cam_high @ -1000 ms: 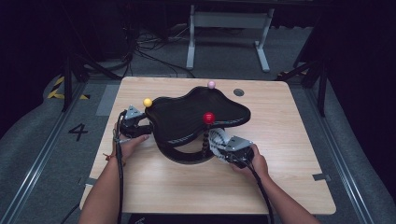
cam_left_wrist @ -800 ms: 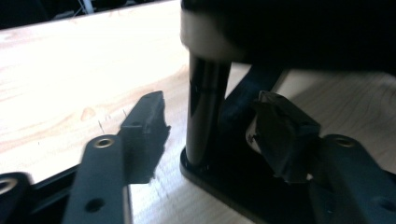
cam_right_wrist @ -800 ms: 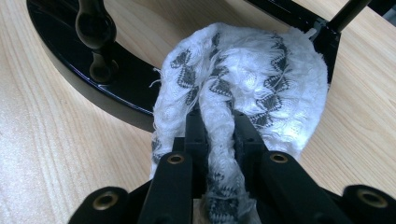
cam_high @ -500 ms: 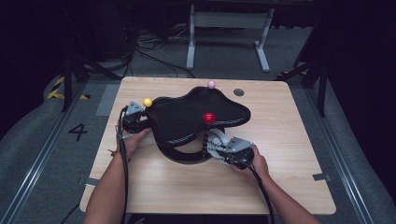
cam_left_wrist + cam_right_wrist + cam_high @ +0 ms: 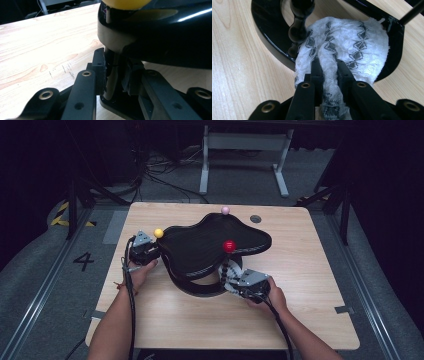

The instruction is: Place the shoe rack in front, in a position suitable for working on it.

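— Black stand (image 5: 215,245) sits at table (image 5: 320,270) centre; left gripper (image 5: 116,75) has just been closing, now pinching its post (image 5: 112,72) at 9 o'clock.
— Right gripper (image 5: 329,67) pinches white cloth (image 5: 347,42) at 5 o'clock; wiping seems unfinished.

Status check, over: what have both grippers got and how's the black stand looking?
Left gripper just clamped the post under the yellow ball. Right gripper shut on white patterned cloth, draped on the black stand base. Nothing in the way.

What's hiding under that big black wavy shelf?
Under the black shelf sits a black ring base and a beaded post. The right gripper pinches a white patterned cloth on that base. The shelf covers the rest of the base.
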